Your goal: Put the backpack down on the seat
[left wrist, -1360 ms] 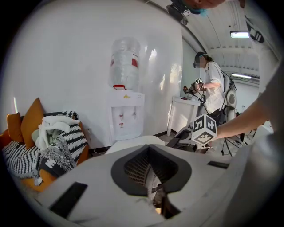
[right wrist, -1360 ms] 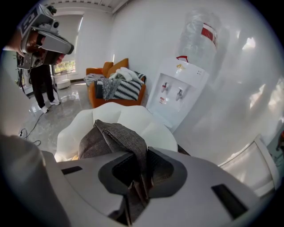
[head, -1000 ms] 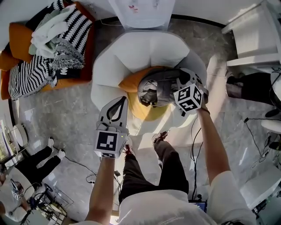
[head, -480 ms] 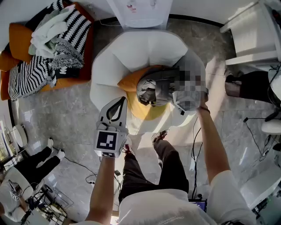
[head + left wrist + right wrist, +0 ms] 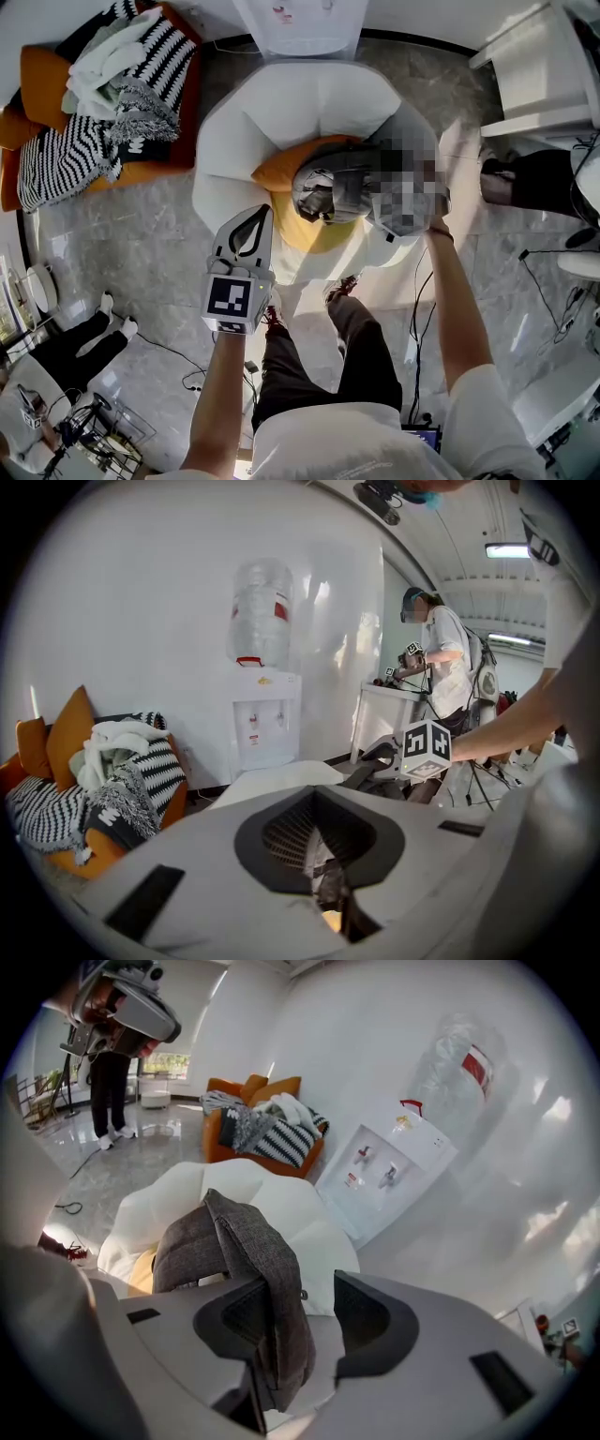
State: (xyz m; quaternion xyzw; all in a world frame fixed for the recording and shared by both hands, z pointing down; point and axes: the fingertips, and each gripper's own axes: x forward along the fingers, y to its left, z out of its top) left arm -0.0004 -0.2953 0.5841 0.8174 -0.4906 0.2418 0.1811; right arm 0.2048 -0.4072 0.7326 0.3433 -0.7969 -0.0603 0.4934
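Though newly open, hand-held gripper astride backpack

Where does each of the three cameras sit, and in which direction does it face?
Head view: on the person's head, looking steeply down at the grey backpack on the white armchair; the arms, legs and left gripper show.
Left gripper view: on the left gripper, facing the water dispenser over its shut jaws; the right arm shows.
Right gripper view: on the right gripper, facing the armchair; its jaws have just been opening, the backpack strap between them.
Shared: both gripper views show the armchair and the dispenser.
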